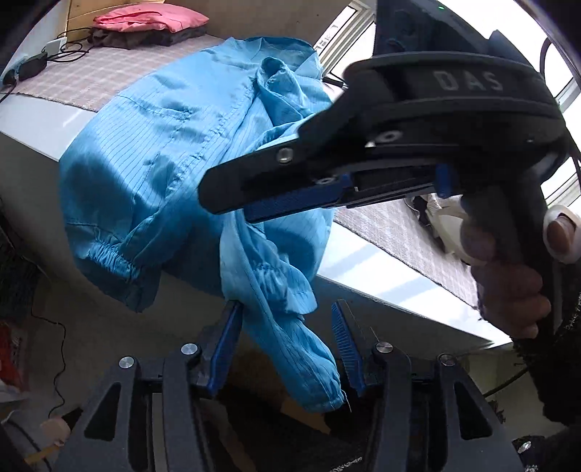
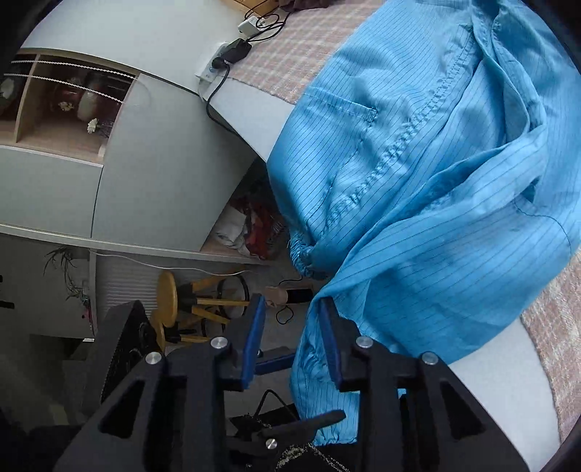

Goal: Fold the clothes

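A light-blue pinstriped jacket lies crumpled on a pink checked cloth and spills over the white table's edge. One sleeve with an elastic cuff hangs down between the fingers of my left gripper. Its jaws stand apart and do not pinch the cloth. My right gripper reaches in from the right above the sleeve. It is open, with the sleeve's edge loose against its right pad.
Folded pink and dark clothes are stacked at the table's far end, beside a charger and cables. A hand grips the right gripper's handle. Off the table are a white shelf cabinet, a wooden stool and floor clutter.
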`<state>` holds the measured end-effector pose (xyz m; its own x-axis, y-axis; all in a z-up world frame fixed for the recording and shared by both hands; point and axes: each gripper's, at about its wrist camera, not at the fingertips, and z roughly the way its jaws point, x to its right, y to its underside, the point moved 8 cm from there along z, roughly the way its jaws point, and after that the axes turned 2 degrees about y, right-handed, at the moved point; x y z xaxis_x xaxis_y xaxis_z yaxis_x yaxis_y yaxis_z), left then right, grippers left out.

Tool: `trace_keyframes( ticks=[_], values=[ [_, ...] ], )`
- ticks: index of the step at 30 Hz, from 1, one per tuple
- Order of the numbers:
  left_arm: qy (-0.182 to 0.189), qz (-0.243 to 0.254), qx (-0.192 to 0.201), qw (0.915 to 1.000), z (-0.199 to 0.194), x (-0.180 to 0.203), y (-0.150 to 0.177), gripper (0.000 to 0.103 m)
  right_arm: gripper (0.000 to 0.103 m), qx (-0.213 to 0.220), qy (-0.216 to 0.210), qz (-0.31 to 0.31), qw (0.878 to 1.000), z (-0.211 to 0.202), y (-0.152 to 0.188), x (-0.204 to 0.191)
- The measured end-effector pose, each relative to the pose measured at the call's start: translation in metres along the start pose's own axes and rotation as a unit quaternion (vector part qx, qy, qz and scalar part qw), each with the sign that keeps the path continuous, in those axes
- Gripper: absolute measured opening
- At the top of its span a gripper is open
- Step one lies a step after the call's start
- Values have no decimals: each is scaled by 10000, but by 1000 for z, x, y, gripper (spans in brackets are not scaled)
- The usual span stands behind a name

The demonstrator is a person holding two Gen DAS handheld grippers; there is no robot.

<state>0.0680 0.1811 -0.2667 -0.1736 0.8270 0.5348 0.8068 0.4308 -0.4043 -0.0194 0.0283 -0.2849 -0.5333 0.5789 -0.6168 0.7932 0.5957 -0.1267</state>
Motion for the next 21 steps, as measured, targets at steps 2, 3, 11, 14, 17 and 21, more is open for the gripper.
trace_keyframes(
  ticks=[2, 3, 11, 14, 17, 21],
  values=[
    [203, -261, -38, 9994, 6, -10, -4, 40, 31, 136, 29, 37, 9999, -16, 2, 7],
    [307, -353, -24, 9989, 8, -13, -6, 36, 31, 205, 46, 56, 9998, -24, 4, 11],
    [300, -422, -240, 9984, 22, -19, -10, 35, 41, 1134, 756, 934, 9863, -95, -6, 115],
    [269, -295, -289, 9988, 23, -15, -11, 14, 41, 1351, 892, 1359, 9774, -101, -29, 160],
    [357, -68, -406, 9985, 15, -5, -12, 11, 41, 1484, 841, 1634, 9717, -100, -51, 189],
    [1127, 39, -624, 9917, -12, 16, -17, 10, 36, 1452, 523, 1437, 9775, -83, -71, 185]
  ],
)
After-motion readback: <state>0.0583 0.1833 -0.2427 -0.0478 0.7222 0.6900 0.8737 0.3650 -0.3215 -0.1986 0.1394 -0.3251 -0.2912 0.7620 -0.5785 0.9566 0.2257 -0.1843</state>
